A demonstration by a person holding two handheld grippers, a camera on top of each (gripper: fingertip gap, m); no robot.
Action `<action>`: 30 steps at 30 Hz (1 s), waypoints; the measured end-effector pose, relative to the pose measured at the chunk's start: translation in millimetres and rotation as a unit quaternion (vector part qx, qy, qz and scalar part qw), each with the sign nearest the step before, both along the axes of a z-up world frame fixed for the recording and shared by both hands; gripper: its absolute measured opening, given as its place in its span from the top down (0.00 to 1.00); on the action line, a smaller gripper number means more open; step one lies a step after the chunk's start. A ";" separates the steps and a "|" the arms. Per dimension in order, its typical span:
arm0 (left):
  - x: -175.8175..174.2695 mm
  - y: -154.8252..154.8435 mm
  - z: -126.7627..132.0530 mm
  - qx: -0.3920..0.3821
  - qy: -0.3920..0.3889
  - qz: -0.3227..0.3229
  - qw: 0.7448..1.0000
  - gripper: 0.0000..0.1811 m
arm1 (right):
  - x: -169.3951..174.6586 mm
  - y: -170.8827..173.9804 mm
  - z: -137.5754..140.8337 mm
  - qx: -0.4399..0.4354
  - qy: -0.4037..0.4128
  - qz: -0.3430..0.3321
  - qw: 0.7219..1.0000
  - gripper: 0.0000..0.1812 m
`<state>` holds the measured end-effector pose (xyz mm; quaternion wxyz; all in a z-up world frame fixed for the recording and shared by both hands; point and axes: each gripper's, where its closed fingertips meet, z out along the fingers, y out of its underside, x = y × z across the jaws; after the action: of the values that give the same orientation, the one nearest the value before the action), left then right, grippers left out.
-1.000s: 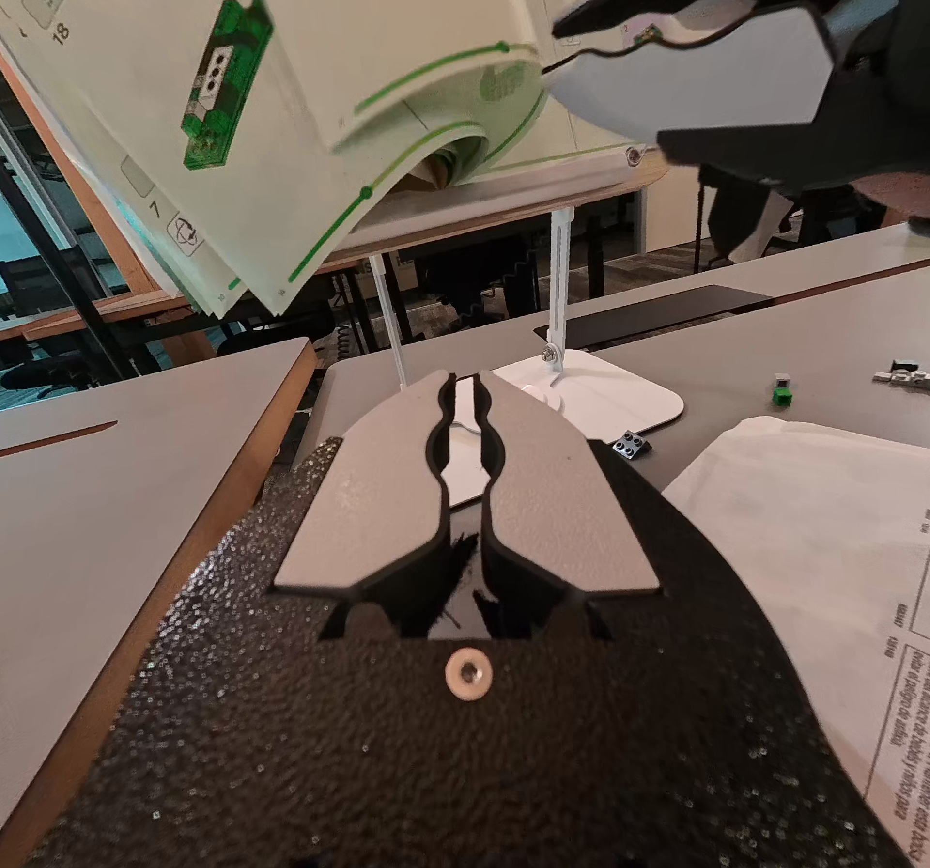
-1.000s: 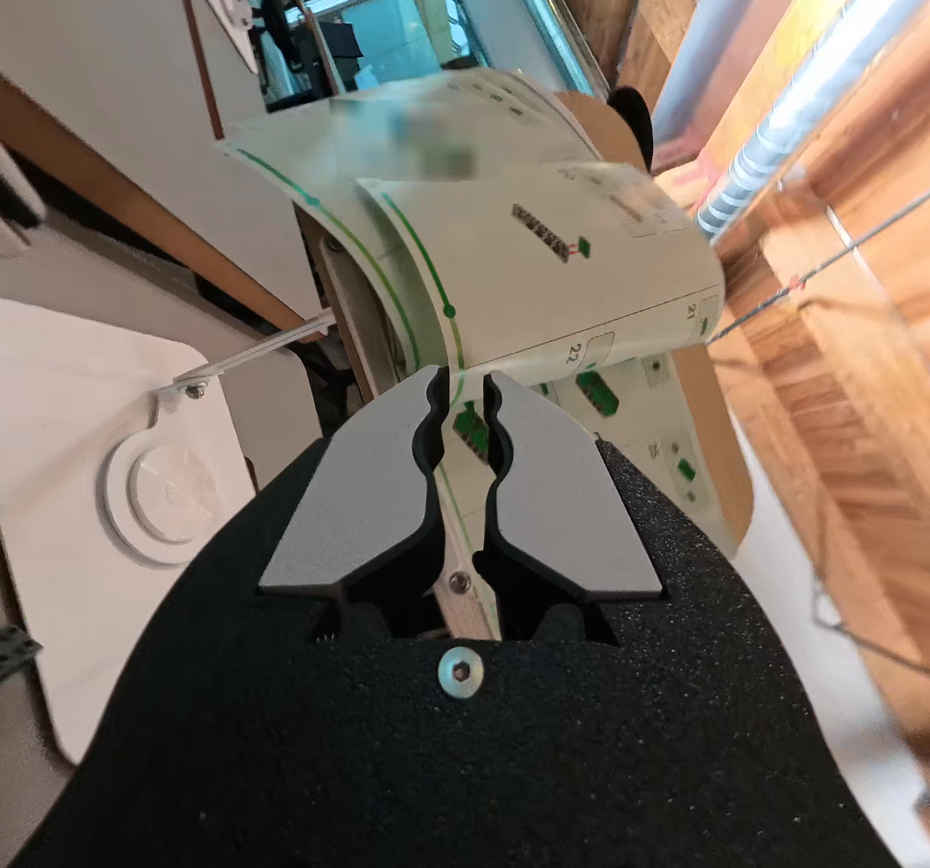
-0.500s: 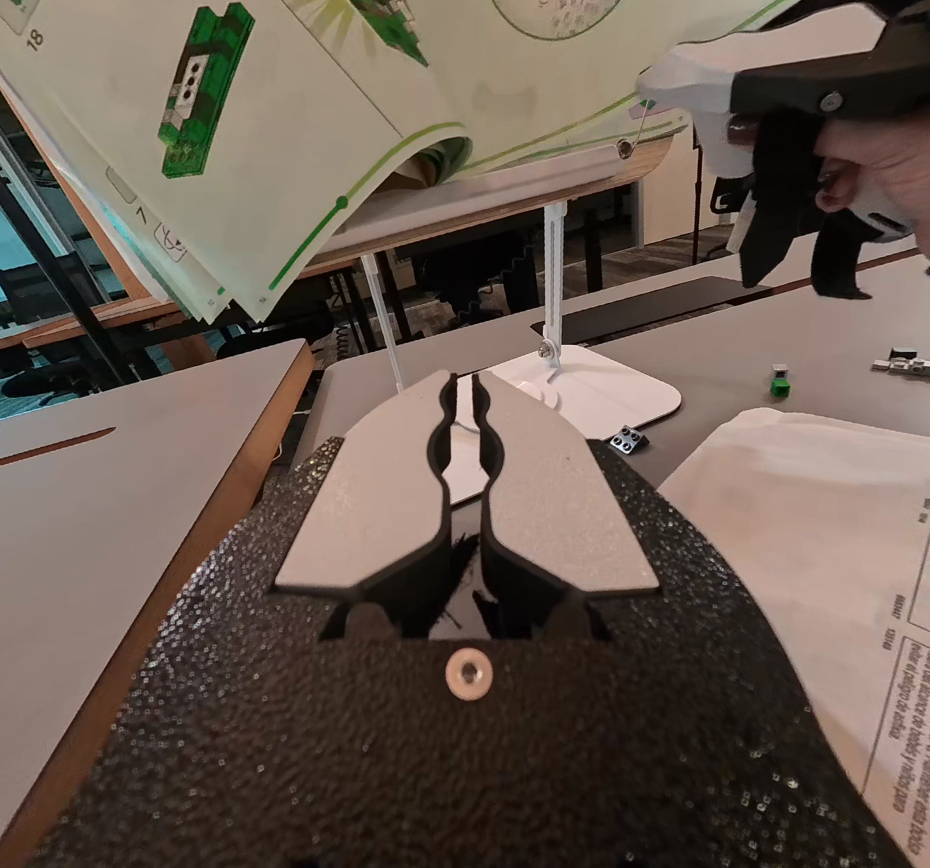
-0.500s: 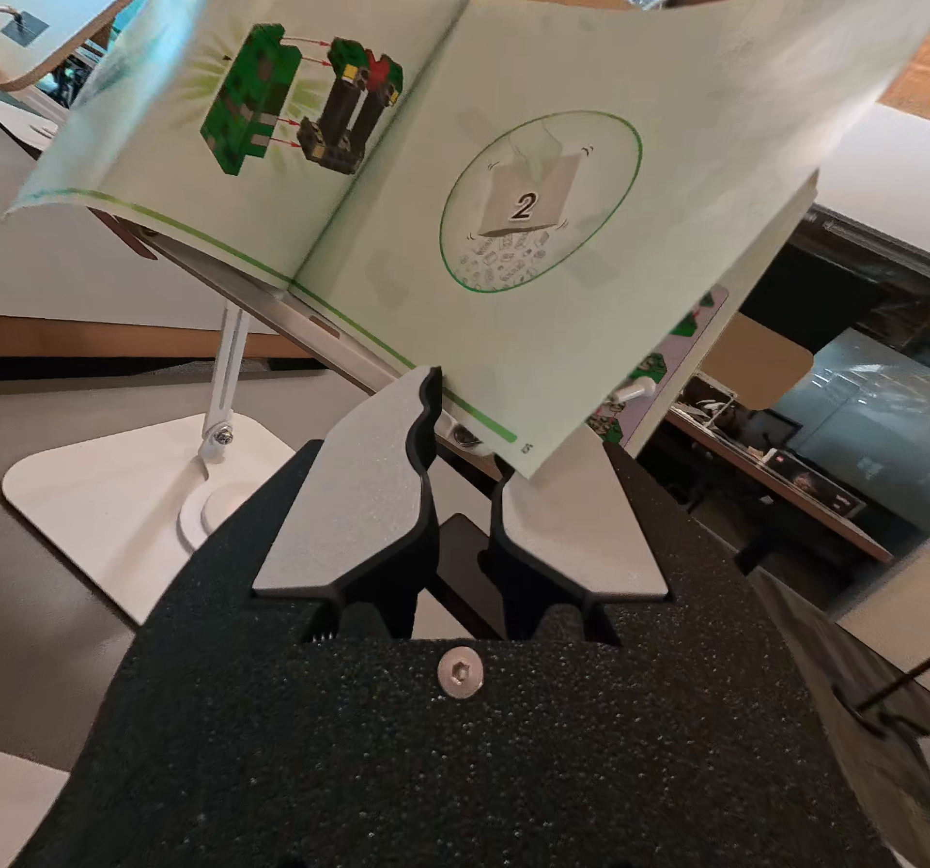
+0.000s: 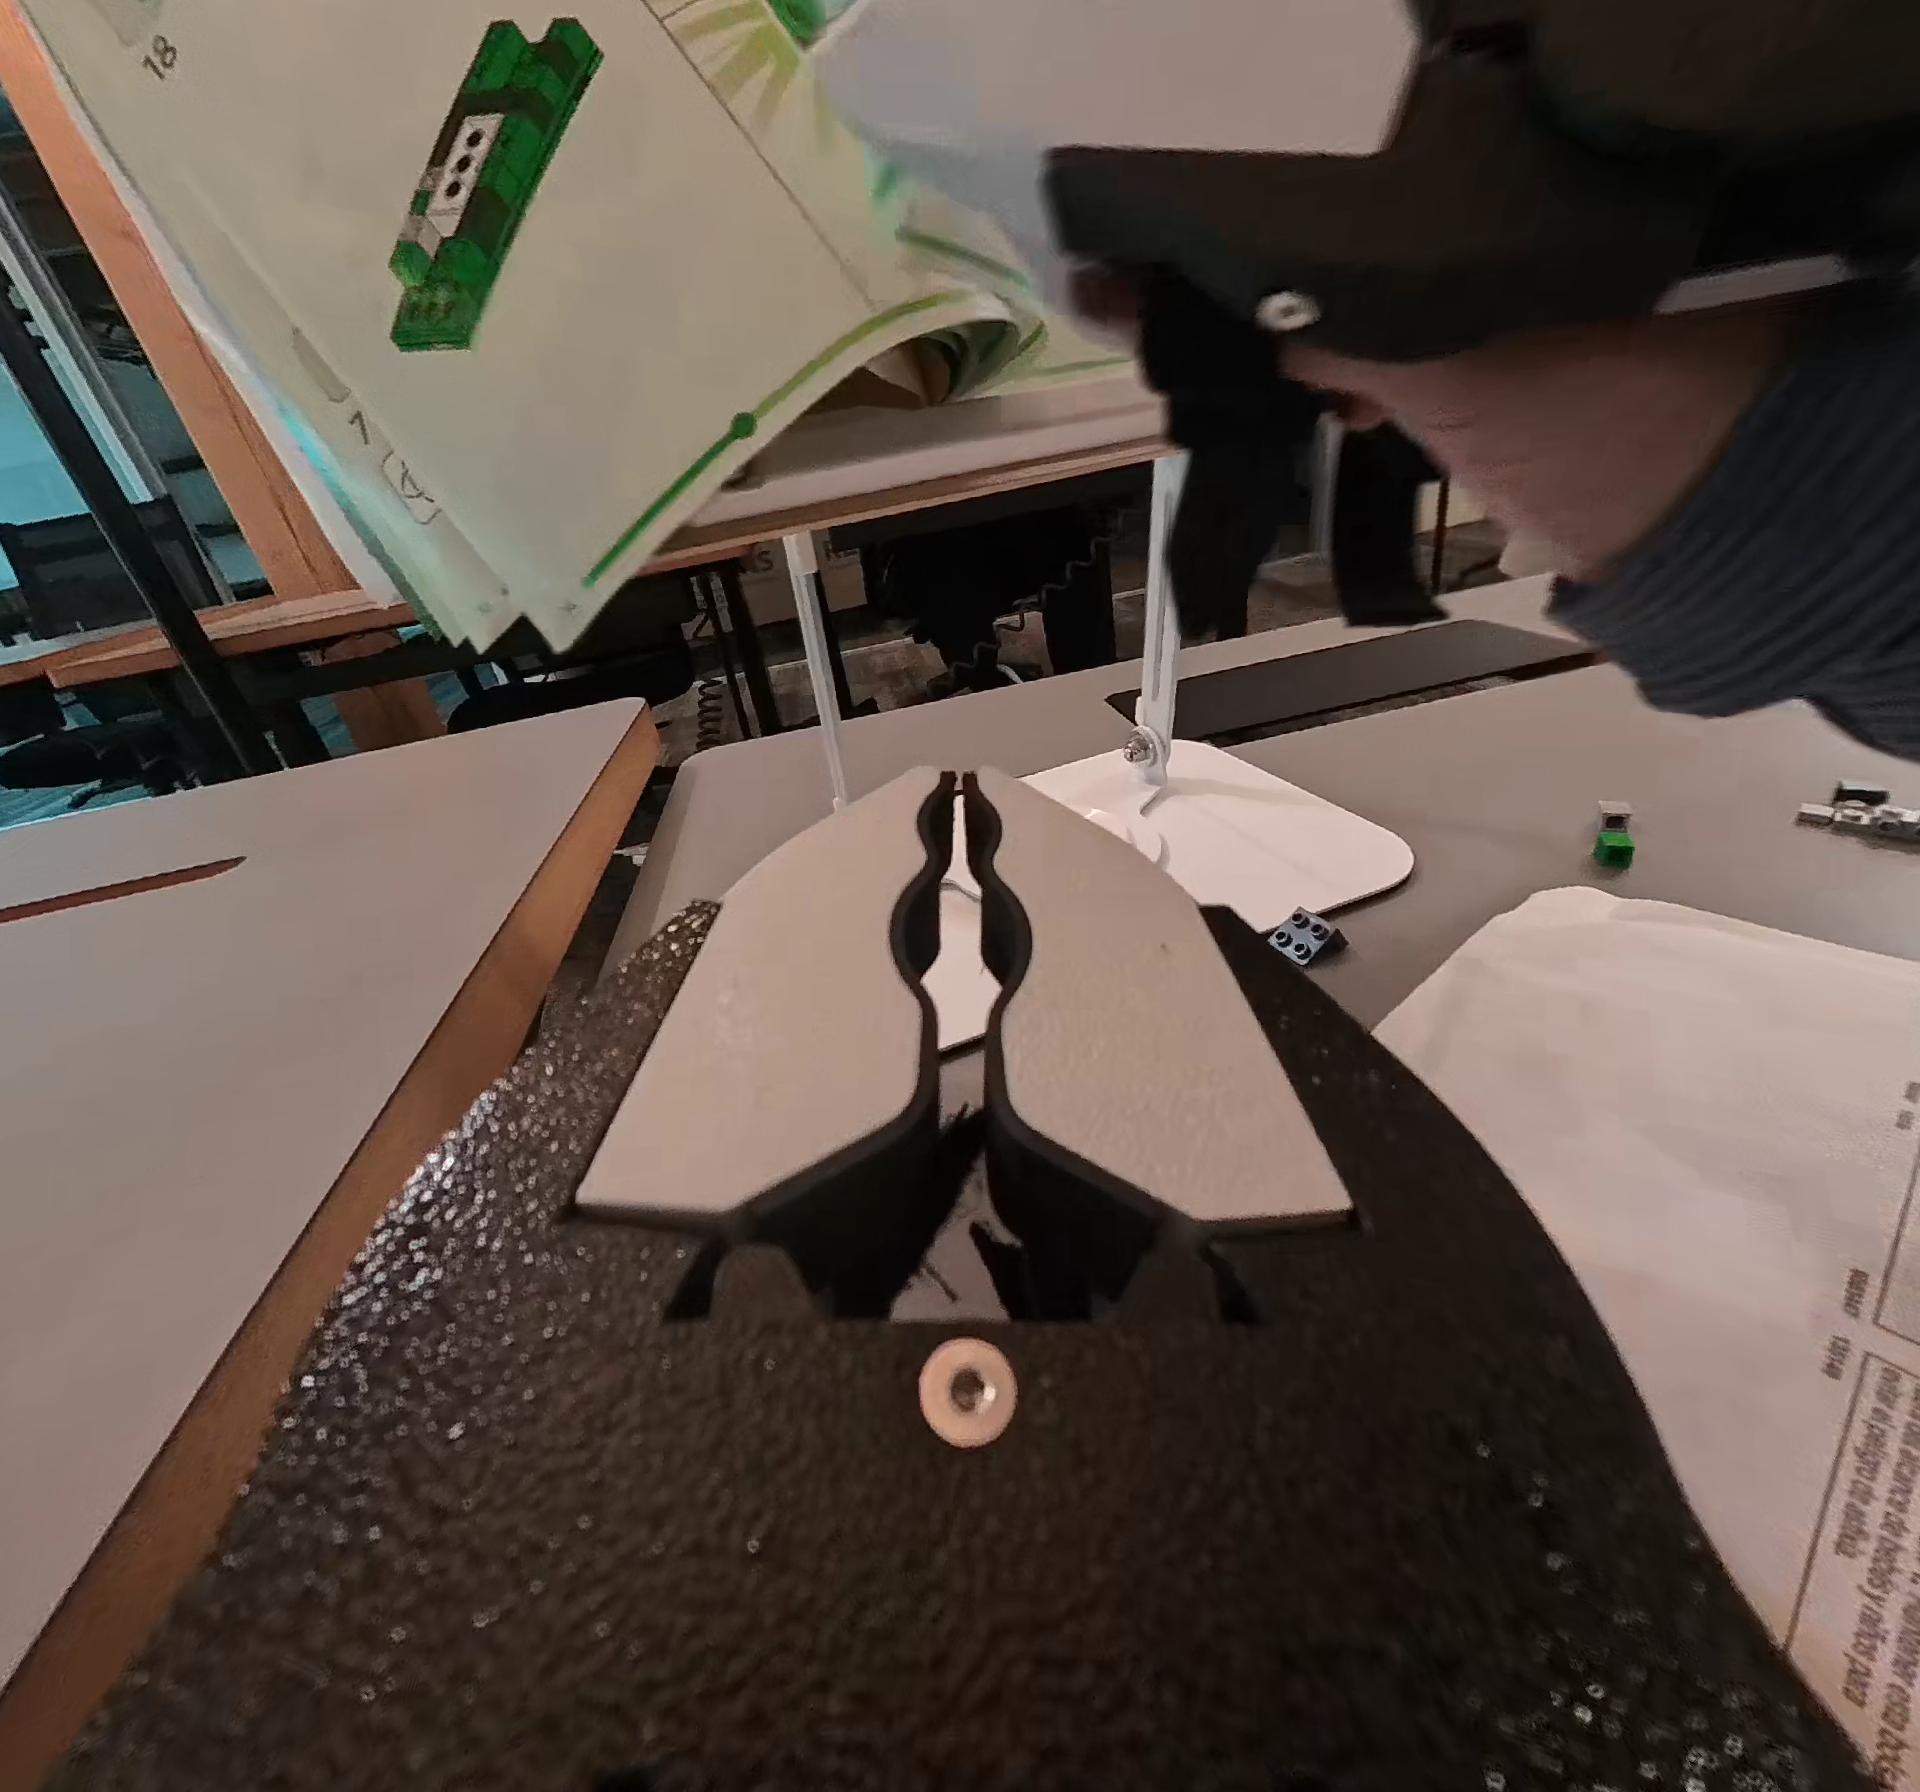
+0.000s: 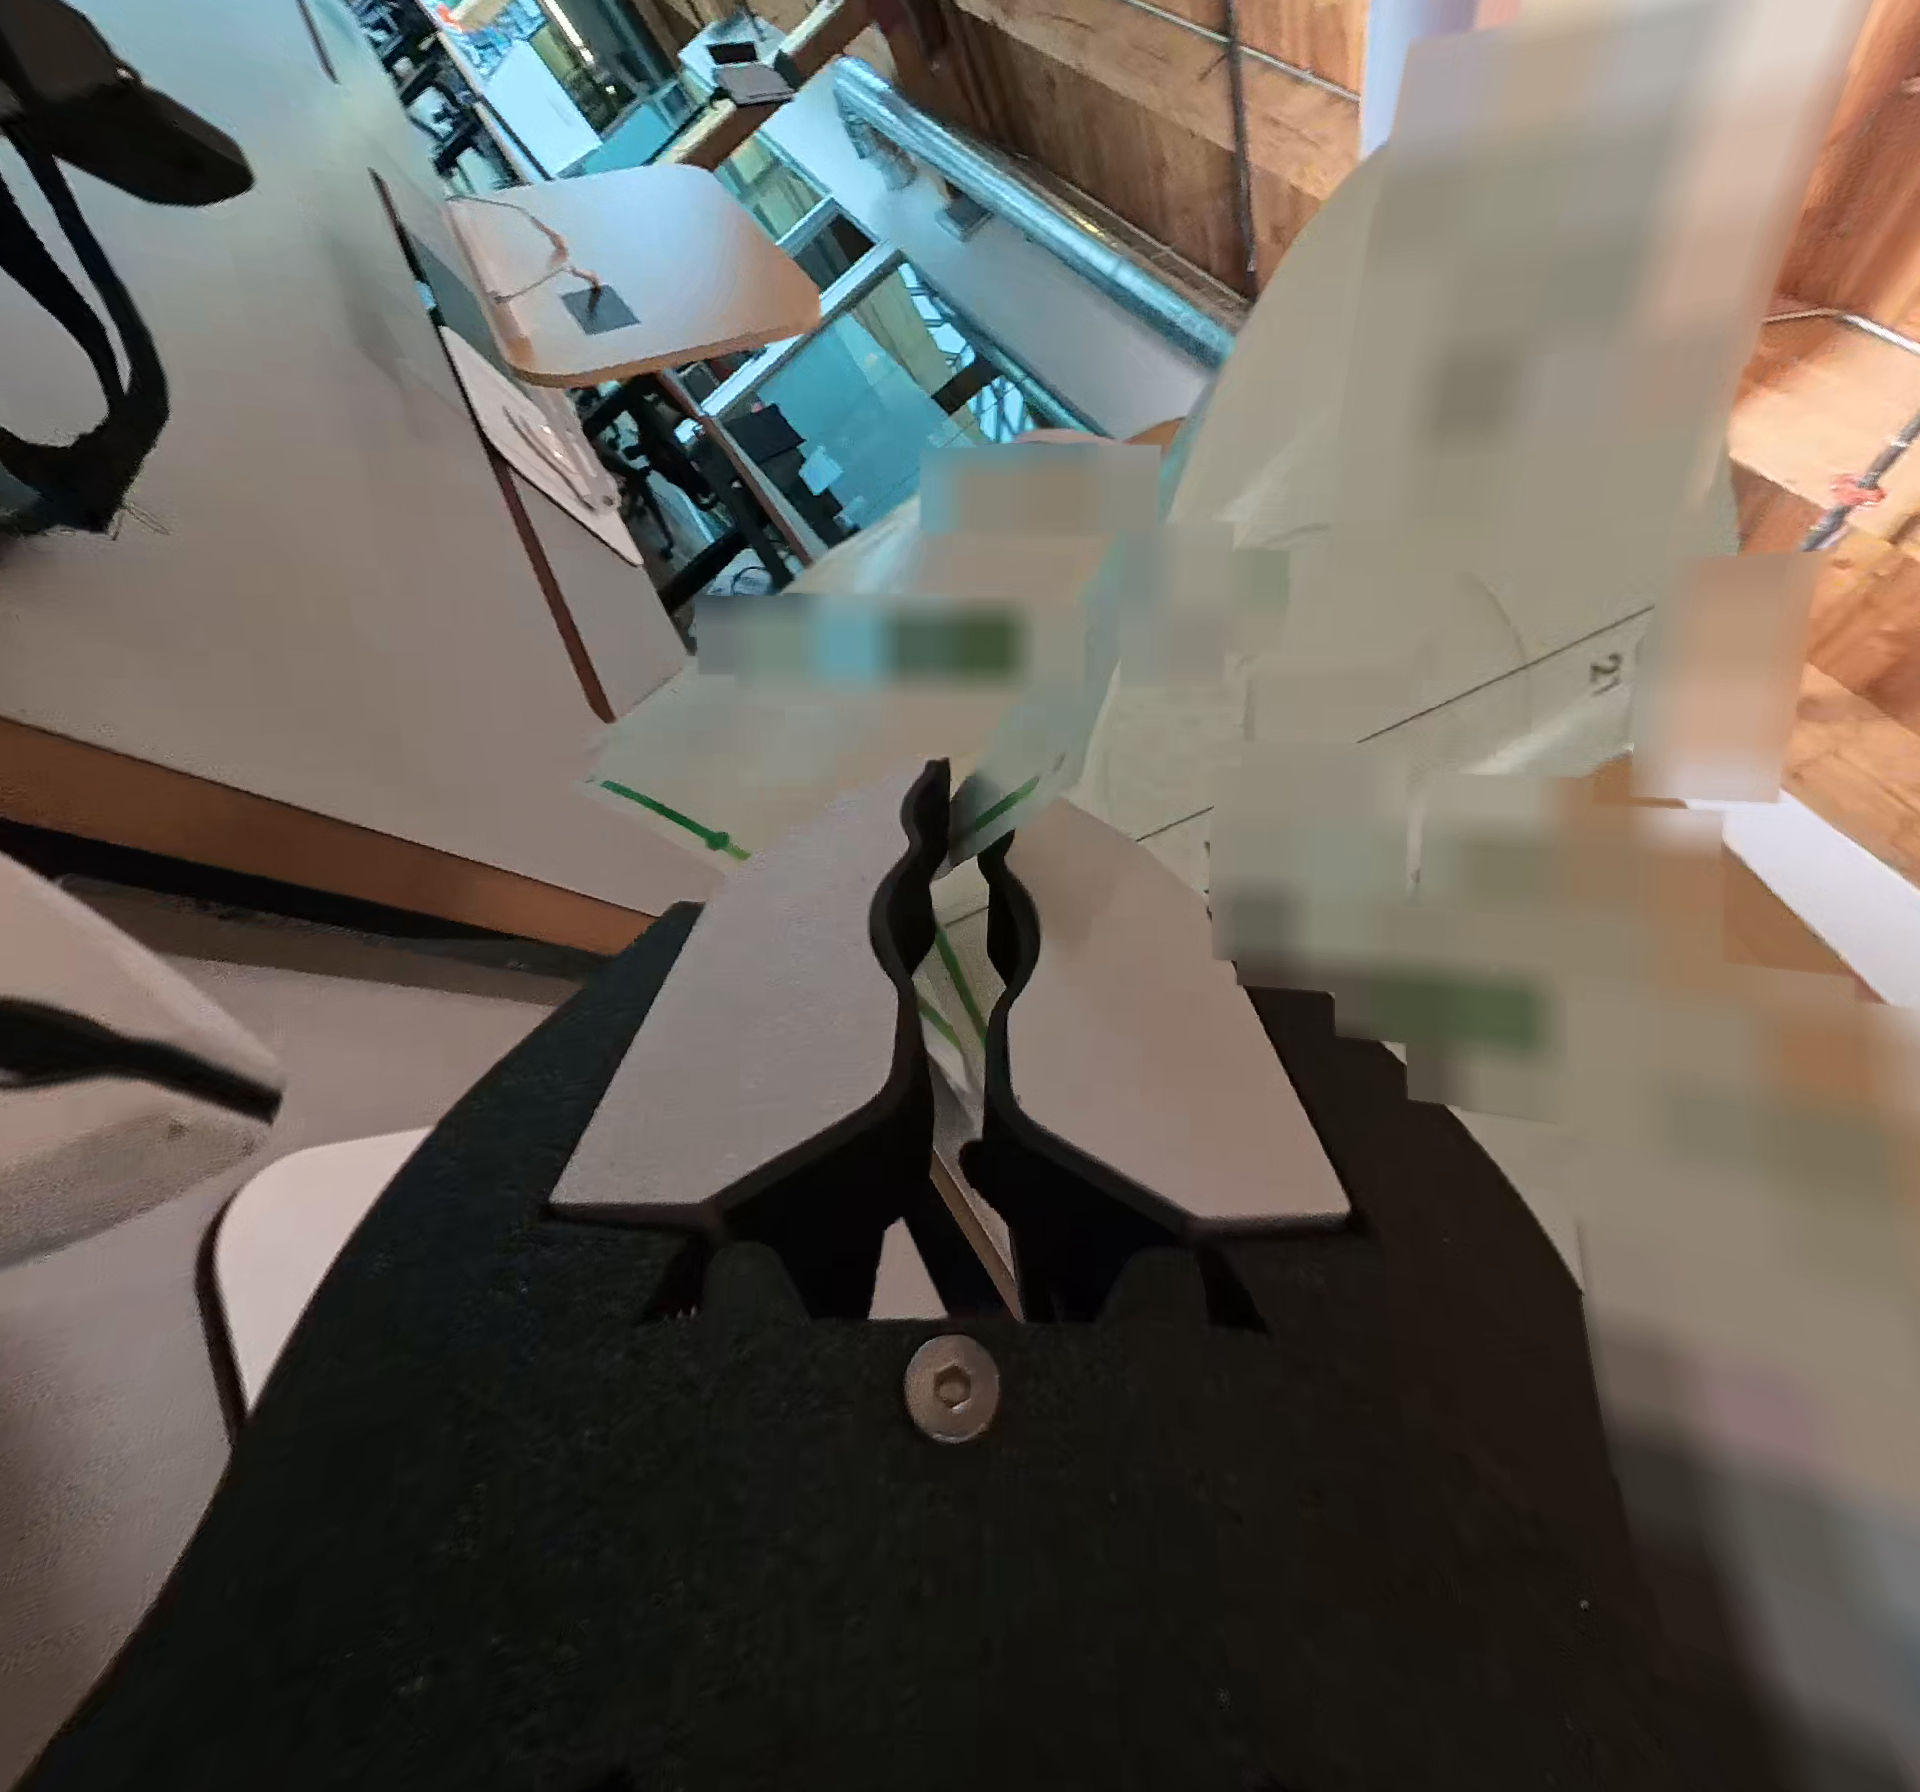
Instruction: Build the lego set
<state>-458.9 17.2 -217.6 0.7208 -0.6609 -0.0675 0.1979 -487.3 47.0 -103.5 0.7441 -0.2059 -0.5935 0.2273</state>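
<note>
Your right gripper (image 6: 966, 807) has swung back across the booklet (image 5: 582, 215) on its stand, pinching a page edge dead ahead; your left gripper (image 5: 956, 792) idles low, pressed together, empty, bricks (image 5: 1612, 833) off right.

A cream instruction booklet (image 5: 623, 215) with green brick drawings sits above a grey desk (image 5: 1558, 807). Nearby lie a green brick (image 5: 1611, 844), a dark blue brick (image 5: 1306, 936) and a white bag (image 5: 1662, 1119).

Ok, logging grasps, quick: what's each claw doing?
Left claw: closed, empty.
Right claw: closed on a page.
</note>
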 end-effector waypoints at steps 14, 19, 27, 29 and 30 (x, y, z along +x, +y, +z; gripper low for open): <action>-2.9 -2.4 1.6 0.010 -0.009 0.003 1.000 1.00 | 58.8 -9.1 19.1 -0.027 0.042 0.111 0.993 0.93; -2.1 -1.5 1.1 0.006 -0.006 0.002 1.000 1.00 | 58.5 89.5 9.9 -0.184 0.058 -0.010 0.981 1.00; -0.8 -0.7 0.7 0.003 -0.002 -0.001 1.000 1.00 | -6.0 77.4 -26.7 -0.163 -0.109 -0.018 0.980 1.00; -0.7 -0.4 0.5 0.002 -0.002 -0.001 1.000 1.00 | -18.5 71.0 -28.8 -0.162 -0.136 -0.015 0.977 1.00; -0.6 -0.3 0.4 0.002 -0.001 -0.002 1.000 1.00 | -23.9 69.4 -29.3 -0.159 -0.146 -0.017 0.976 1.00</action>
<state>-459.5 17.0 -217.2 0.7225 -0.6596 -0.0678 0.1958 -511.2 116.4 -132.9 0.6110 -0.3626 -0.6483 0.2738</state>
